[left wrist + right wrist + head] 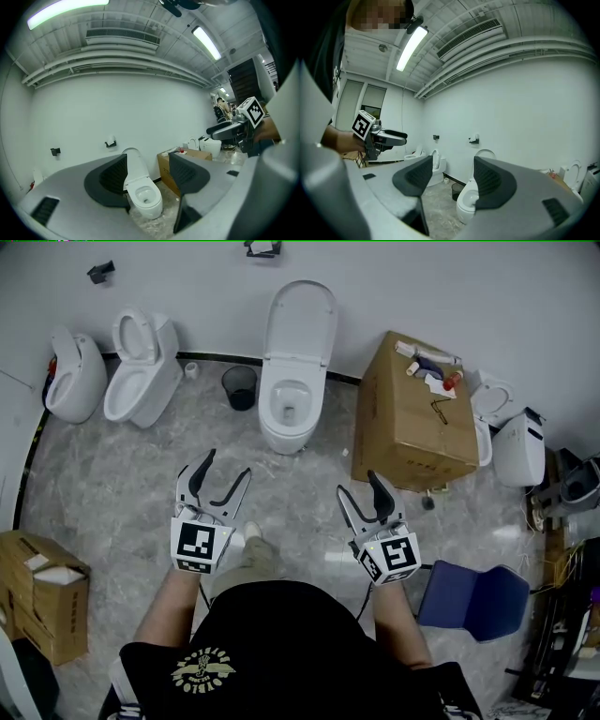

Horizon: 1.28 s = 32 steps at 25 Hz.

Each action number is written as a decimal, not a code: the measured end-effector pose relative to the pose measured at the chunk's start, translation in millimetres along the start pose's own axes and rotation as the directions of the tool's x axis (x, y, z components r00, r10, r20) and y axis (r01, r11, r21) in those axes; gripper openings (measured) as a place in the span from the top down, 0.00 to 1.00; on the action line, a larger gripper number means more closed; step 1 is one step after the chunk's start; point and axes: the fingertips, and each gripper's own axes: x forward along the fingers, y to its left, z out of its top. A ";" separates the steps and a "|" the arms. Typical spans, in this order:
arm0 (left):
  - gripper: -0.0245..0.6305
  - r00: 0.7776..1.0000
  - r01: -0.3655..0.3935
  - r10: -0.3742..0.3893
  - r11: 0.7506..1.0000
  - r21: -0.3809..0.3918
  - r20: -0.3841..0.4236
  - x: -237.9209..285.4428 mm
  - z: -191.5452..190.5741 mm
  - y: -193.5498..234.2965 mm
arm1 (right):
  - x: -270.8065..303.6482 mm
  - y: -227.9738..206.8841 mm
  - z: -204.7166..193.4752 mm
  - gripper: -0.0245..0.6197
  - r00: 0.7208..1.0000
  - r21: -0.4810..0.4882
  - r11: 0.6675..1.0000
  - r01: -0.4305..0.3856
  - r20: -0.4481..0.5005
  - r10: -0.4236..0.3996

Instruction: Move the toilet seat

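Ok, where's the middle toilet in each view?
Head view: toilet top centre, lid up.
Left gripper view: toilet low centre, between the jaws.
Right gripper view: toilet low, right of centre, partly behind a jaw.
Shared landmark: wall holder above it, in all three.

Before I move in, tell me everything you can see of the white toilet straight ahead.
The glossy white, ceramic-looking toilet stands upright on the grey marbled floor, back to the wall. Its oval lid is raised; the seat appears down on the rim. A black wastebasket and brown cardboard box flank it.
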 end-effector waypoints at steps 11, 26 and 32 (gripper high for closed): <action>0.53 1.000 -0.012 0.012 1.000 -0.002 -0.028 54.4 -10.2 56.5 | 82.4 -13.0 7.0 0.55 0.999 -0.004 0.999 -0.035 -0.031 0.035; 0.53 0.998 0.058 -0.058 0.998 0.013 -0.012 137.2 -10.7 139.4 | 197.2 -26.0 30.3 0.55 0.999 -0.031 0.999 -0.012 -0.047 0.011; 0.53 0.995 0.103 -0.103 0.994 0.029 -0.011 163.3 -12.5 168.9 | 236.2 -28.2 42.5 0.55 0.999 -0.047 0.999 0.006 -0.051 -0.008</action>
